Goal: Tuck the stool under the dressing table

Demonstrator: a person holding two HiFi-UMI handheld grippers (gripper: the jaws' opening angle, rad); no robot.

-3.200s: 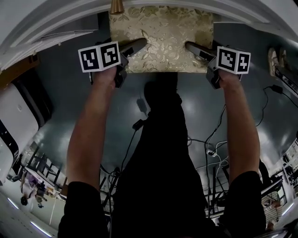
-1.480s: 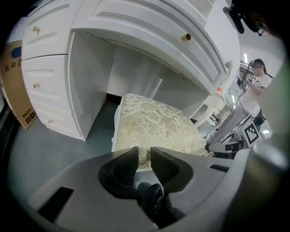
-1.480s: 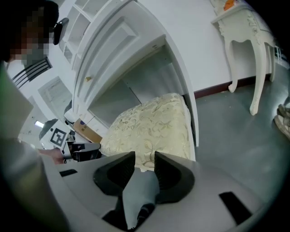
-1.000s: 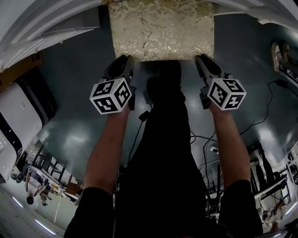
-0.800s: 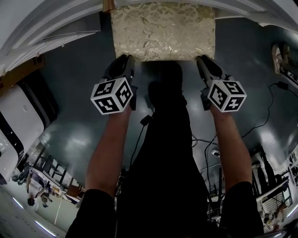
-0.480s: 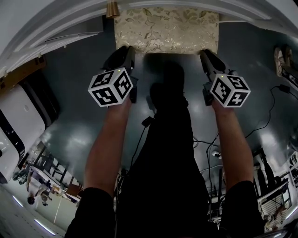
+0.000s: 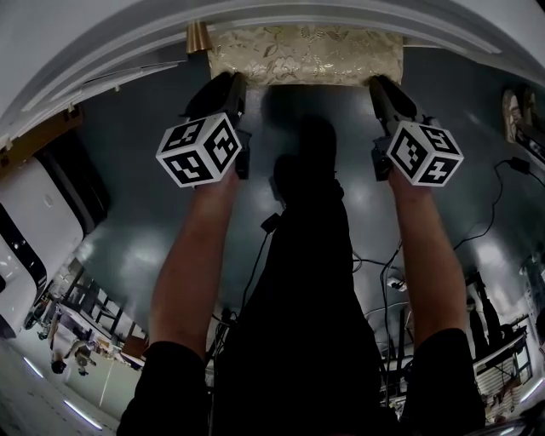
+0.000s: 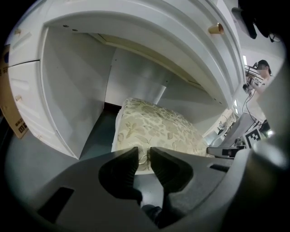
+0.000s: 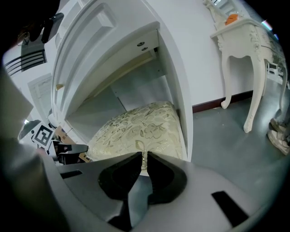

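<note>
The stool (image 7: pixel 306 55), with a gold floral cushion, stands mostly under the white dressing table (image 7: pixel 255 17); only a strip of cushion shows in the head view. My left gripper (image 7: pixel 230 78) has its tips at the cushion's near left corner, and my right gripper (image 7: pixel 380 82) at the near right corner. In the left gripper view the jaws (image 8: pixel 144 155) stand nearly together against the cushion's (image 8: pixel 154 129) front edge. The right gripper (image 9: pixel 143 157) has just been closing and leaves a slit. Only the cushion's (image 9: pixel 140 124) edge shows in it.
The table's side panels (image 8: pixel 77 108) flank the stool's bay. One gold stool leg (image 7: pixel 198 38) shows at the left. Cables (image 7: pixel 255 234) trail on the dark floor behind me. Shoes (image 7: pixel 511 106) lie at the right, and a second white table (image 9: pixel 251 68) with curved legs stands farther right.
The stool has slid farther under the dressing table, so less cushion shows. Both grippers have moved forward with it, staying at its near edge.
</note>
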